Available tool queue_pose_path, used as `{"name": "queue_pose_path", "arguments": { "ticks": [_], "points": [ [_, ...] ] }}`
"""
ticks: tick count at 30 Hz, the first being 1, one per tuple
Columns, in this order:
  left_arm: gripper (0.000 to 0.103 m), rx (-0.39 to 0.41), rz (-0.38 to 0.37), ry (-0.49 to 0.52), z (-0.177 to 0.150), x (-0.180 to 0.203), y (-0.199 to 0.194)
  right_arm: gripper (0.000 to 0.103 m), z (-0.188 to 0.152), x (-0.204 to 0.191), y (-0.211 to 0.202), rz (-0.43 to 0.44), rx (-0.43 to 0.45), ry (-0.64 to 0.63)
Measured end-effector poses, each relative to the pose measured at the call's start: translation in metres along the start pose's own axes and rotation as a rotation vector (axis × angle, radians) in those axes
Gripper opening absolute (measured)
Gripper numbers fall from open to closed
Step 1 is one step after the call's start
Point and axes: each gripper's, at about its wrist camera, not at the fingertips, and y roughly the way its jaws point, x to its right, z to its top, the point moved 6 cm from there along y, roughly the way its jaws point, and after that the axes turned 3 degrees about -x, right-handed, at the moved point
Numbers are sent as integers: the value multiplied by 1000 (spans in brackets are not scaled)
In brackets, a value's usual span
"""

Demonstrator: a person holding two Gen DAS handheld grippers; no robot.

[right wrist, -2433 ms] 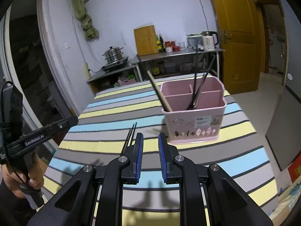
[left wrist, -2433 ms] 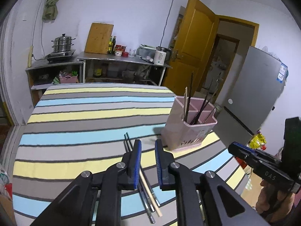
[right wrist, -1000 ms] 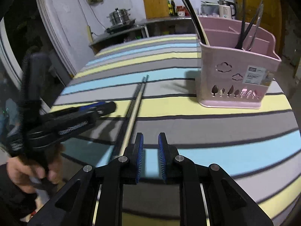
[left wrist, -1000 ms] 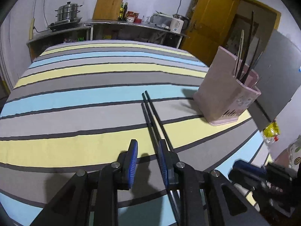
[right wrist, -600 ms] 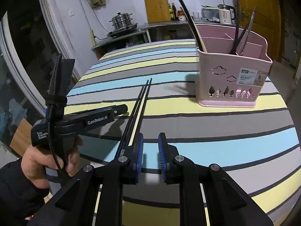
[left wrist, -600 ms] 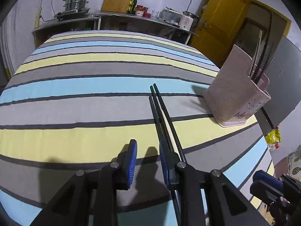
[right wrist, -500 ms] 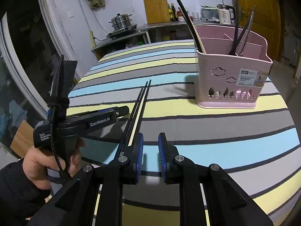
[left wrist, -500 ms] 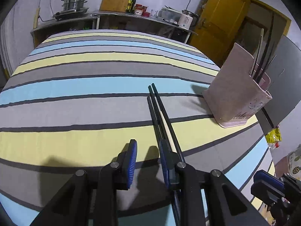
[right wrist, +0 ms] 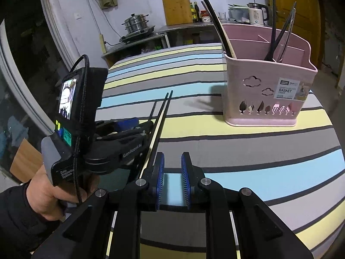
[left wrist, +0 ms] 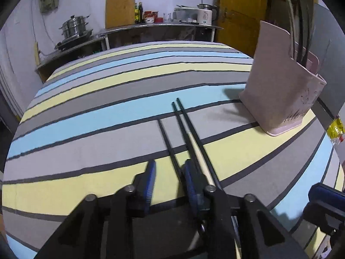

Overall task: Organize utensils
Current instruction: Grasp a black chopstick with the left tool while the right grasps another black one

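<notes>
Left claw [left wrist: 169, 178] closing around one black chopstick [left wrist: 170, 142] on the striped table [left wrist: 86, 125], apparently to lift it alone; other chopsticks [left wrist: 194, 138] lie just beside; right claw [right wrist: 172, 173] empty, part-open, waiting; pink basket [right wrist: 269, 95] well apart.

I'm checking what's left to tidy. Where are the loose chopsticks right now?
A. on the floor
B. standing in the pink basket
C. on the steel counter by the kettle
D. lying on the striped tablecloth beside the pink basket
D: the loose chopsticks lie flat on the striped tablecloth, apart from the pink basket, with the left tool closing around one of them.
</notes>
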Motion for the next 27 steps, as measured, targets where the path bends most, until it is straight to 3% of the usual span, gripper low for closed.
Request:
{"name": "queue_pose_path", "arguments": {
  "ticks": [4,13,20,27],
  "points": [
    [7,-18,-3,-62,-6,-28,-6,17,3,-2,7,-8,-11,-6],
    [8,-20,-46,-158,-22,-74,-18,17,25,-15,59,14,-69,-13],
    [8,-14,-67,-194,-23,-84,-18,17,38,-15,99,8,-125,-5],
    [8,-12,-74,-201,-22,-85,-17,17,40,-6,98,-16,-118,-3]
  ]
}}
